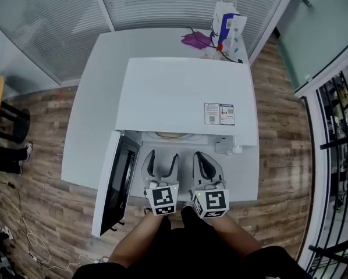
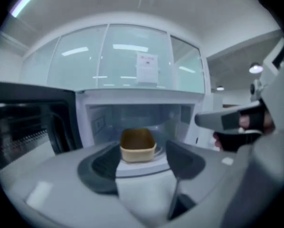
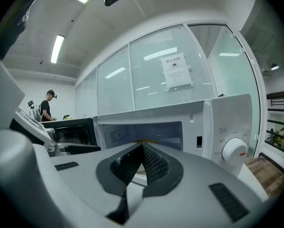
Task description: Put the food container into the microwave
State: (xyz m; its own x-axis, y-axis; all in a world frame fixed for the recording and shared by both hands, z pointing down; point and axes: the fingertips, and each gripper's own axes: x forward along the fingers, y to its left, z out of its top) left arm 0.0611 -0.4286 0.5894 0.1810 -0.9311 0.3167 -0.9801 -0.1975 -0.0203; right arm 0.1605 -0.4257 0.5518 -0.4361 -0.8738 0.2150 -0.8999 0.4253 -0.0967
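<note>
A tan food container (image 2: 138, 146) stands inside the white microwave (image 1: 185, 97), on the turntable in the middle of the cavity. The microwave door (image 1: 119, 182) hangs wide open to the left. My left gripper (image 1: 162, 156) is just outside the opening, level with the container; its jaws are open and nothing sits between the pads (image 2: 182, 163). My right gripper (image 1: 204, 156) is beside it on the right, also in front of the opening, and its jaws are shut with the tips meeting (image 3: 142, 147) on nothing. In the right gripper view the jaws hide the container.
The microwave stands on a white table (image 1: 98, 97) with a control knob (image 3: 234, 151) on its right front. A paper bag (image 1: 226, 28) and a purple item (image 1: 195, 39) lie at the table's back edge. A stool (image 1: 11, 124) stands far left. A person (image 3: 46, 106) stands in the distance.
</note>
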